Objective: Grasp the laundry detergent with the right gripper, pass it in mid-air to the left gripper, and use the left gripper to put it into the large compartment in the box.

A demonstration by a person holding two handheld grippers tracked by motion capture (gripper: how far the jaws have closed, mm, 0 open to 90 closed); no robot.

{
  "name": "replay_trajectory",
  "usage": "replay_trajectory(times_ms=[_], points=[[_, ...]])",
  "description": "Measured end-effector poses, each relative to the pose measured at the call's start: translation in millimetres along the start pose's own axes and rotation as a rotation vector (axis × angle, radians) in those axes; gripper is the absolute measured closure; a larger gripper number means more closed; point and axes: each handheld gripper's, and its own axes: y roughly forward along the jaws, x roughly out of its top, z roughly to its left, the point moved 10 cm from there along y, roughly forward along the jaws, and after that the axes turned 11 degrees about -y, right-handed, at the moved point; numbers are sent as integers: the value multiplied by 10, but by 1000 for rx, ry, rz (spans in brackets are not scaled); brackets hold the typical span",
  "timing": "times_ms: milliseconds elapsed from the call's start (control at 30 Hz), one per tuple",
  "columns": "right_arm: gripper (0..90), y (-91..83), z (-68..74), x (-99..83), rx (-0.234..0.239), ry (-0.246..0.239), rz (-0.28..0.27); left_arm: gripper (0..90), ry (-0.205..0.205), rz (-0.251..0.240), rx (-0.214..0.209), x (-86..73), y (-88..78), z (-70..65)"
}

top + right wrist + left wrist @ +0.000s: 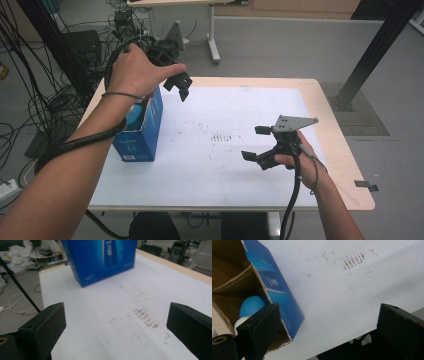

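Note:
A blue cardboard box stands open-topped at the table's left side; it also appears in the left gripper view and the right gripper view. Inside it sits a bottle with a light blue rounded cap. My left gripper is held in the air above the box's far right corner, open and empty. My right gripper hovers low over the table's right half, jaws wide apart, nothing between them, facing the box.
The white table sheet carries brownish smudges in its middle. A wooden rim shows on the right. Cables and equipment crowd the floor at left; a black frame post stands at the far right.

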Motion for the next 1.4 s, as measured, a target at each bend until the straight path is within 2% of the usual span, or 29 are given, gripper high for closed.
replay_trajectory(times_ms=[267,433,467,767,1067,1100,1400], points=[[29,-81,-133,-34,-57,90,175,53,63,2,-15,-38,73,-161],[34,-138,-190,-18,-79,101,250,53,98,25,-20,-60,154,-267],[34,-154,-198,-7,-83,101,265,53,95,18,-23,-69,172,-285],[42,-248,-219,40,-98,79,338,53,142,52,-24,-102,355,-419],[43,-292,-249,37,-114,74,398,53,158,75,-40,-147,544,-477],[44,-295,-252,34,-115,76,404,53,169,81,-39,-147,561,-484],[45,-305,-262,28,-125,67,459,54,183,109,-25,-167,729,-532]])
